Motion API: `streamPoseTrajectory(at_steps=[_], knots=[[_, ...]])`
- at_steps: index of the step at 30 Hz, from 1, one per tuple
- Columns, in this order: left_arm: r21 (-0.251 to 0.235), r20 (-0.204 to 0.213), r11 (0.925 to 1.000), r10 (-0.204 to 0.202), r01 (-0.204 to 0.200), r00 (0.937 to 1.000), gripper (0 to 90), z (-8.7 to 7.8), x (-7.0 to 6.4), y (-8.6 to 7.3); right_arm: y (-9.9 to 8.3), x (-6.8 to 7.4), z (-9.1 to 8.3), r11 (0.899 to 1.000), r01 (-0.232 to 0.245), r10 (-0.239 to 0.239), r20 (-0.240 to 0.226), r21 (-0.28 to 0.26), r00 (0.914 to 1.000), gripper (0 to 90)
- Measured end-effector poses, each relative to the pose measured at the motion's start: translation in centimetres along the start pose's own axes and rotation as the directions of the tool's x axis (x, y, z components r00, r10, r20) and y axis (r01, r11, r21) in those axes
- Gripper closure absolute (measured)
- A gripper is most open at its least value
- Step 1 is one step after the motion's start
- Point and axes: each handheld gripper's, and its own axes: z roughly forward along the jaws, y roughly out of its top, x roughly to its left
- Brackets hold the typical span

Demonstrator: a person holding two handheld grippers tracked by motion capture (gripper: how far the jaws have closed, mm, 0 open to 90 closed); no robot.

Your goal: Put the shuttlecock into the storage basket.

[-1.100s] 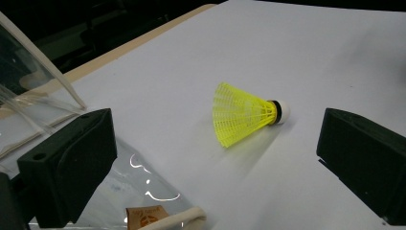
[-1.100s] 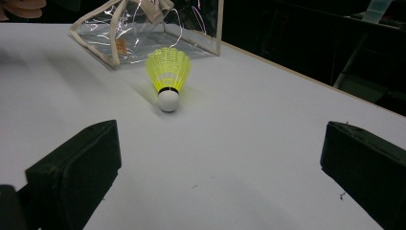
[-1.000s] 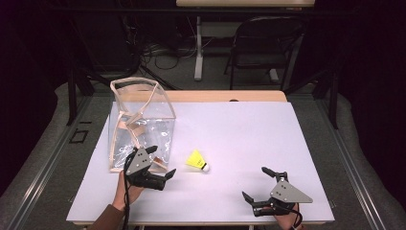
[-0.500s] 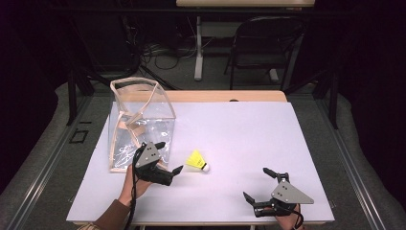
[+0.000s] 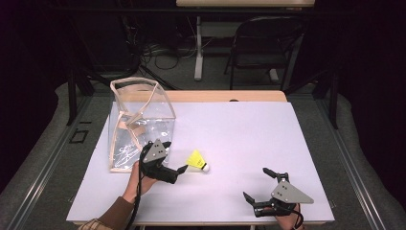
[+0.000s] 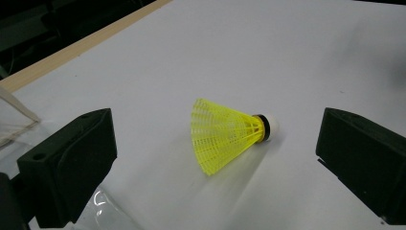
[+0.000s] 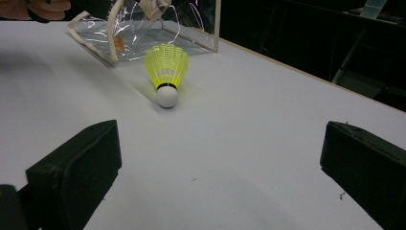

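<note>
On the white table sheet (image 5: 230, 139), left of centre, a yellow shuttlecock (image 5: 197, 160) lies on its side, white cork pointing right, skirt toward the left. Left gripper (image 5: 173, 162) sits just beside it on the left, jaws spread wide, nothing between them touching; in the left gripper view the shuttlecock (image 6: 225, 134) lies between the two black jaws, apart from both. Just left of that gripper stands a clear plastic bag (image 5: 139, 122) with beige trim, mouth open. Right gripper (image 5: 256, 187) rests at the near right edge, well apart, jaws released and empty.
</note>
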Motion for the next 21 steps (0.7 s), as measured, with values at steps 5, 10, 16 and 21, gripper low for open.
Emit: streamPoseTrajectory(at_steps=[5,10,16,21], knots=[[0.026,0.027,0.9995,0.020,-0.021,0.9994,3.4,0.6,-0.1,0.3,0.0,0.0,0.0,1.000,0.001,-0.001,0.000,0.000,1.0000,0.0],[0.043,0.041,0.9985,0.032,-0.034,0.9986,11.2,1.2,-0.2,0.5,0.0,0.0,0.0,1.000,0.002,-0.002,-0.001,0.000,1.0000,0.0],[0.066,0.051,0.9971,0.036,-0.039,0.9980,15.8,1.8,-0.1,0.7,0.0,0.0,0.0,1.000,0.003,-0.003,0.000,-0.001,1.0000,0.0],[0.094,0.059,0.9949,0.033,-0.038,0.9977,19.2,2.4,-0.1,0.7,0.0,0.0,0.0,1.000,0.003,-0.003,0.000,0.000,1.0000,0.0]])
